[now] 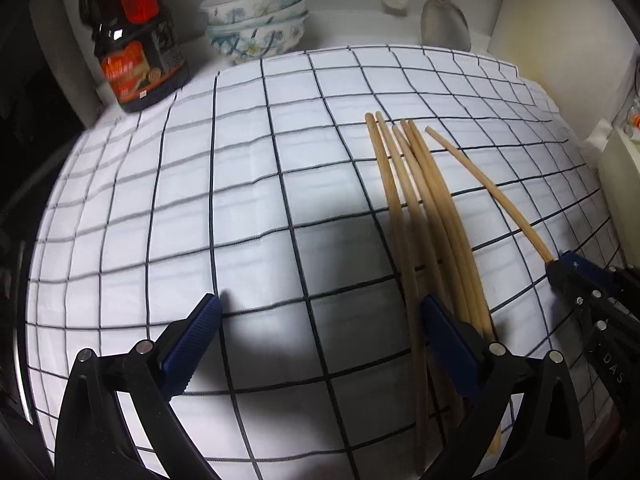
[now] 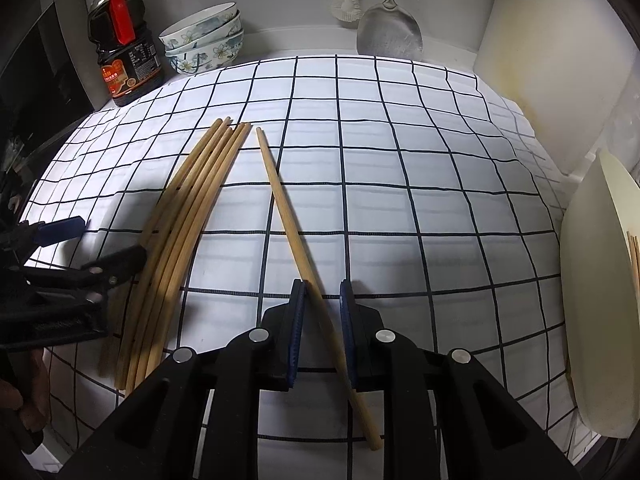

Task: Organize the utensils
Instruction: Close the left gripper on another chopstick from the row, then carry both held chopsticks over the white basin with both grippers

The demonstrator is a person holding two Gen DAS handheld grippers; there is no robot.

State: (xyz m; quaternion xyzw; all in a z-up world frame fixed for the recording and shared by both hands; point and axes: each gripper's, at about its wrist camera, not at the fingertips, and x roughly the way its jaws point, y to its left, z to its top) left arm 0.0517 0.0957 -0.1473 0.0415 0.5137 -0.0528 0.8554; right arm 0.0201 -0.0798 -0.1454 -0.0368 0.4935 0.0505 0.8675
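Several wooden chopsticks [image 1: 420, 208] [image 2: 188, 216] lie bundled on a white checked cloth [image 2: 400, 184]. One single chopstick [image 2: 288, 216] [image 1: 488, 192] lies apart to their right. It runs slantwise between the narrow jaws of my right gripper [image 2: 322, 286] [image 1: 560, 264], touching the left pad near its tip and the right pad farther back. Its far tip rests on the cloth. My left gripper [image 1: 320, 302] [image 2: 106, 240] stands wide open just over the cloth, with nothing between its fingers. Its right finger [image 1: 444, 332] sits against the near part of the bundle.
A dark sauce bottle [image 2: 124, 52] and stacked flowered bowls [image 2: 204, 40] stand at the back left. A metal spatula [image 2: 390, 32] and a white brush [image 2: 346, 4] hang on the back wall. A cream holder [image 2: 592, 280] with chopsticks [image 2: 634, 256] stands at the right edge.
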